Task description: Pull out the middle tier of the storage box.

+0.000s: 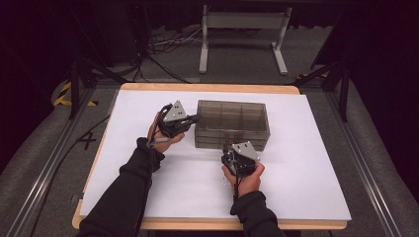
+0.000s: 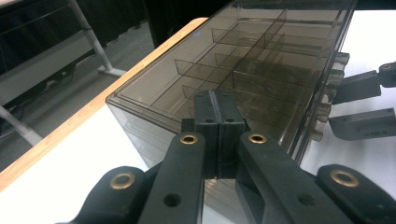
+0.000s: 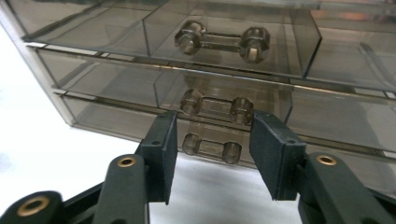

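Observation:
A smoky see-through drawer box point(image 1: 232, 123) stands on the white table cover, with three drawers stacked in its front. My left gripper point(image 1: 196, 118) is shut with nothing between its jaws. Its tips point(image 2: 216, 100) sit at the upper edge of the box's point(image 2: 243, 60) left end; whether they touch it I cannot tell. My right gripper point(image 1: 232, 148) is at the box front, low down and open. In the right gripper view its jaws point(image 3: 212, 135) stand on either side of the bottom drawer's handle point(image 3: 212, 147), just below the middle handle point(image 3: 216, 106), without pressing on it.
The white cover point(image 1: 306, 163) lies on a wooden table top point(image 1: 207, 88). A grey metal stand point(image 1: 242, 29) and cables are on the floor behind the table. Metal rails point(image 1: 365, 168) run along both sides.

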Demonstrator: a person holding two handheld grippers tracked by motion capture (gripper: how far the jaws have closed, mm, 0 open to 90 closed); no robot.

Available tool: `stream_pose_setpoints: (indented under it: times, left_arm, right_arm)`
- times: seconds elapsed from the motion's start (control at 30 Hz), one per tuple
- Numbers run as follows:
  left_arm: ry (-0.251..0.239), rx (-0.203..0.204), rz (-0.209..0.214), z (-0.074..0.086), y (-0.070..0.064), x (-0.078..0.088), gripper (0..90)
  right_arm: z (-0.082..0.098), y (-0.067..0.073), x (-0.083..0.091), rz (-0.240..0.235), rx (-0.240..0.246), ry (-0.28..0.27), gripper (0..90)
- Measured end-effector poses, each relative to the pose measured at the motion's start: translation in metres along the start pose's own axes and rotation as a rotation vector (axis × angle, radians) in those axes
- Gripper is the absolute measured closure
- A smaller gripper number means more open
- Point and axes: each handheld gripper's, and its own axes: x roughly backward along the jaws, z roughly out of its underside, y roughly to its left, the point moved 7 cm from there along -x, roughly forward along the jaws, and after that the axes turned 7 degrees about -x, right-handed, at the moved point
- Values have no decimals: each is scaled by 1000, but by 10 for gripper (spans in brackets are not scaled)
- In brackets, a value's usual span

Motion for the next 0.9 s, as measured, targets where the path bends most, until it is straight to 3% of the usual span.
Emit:
stream_pose_setpoints:
  times: [0.3,0.9]
  left_arm:
    - [0,-26,-9,0,-2,1,900]
    - [-20,-1,3,1,-1,1,900]
  right_arm:
    - [0,6,-3,99,-54,-11,555]
    - [0,5,-2,66,-101,0,575]
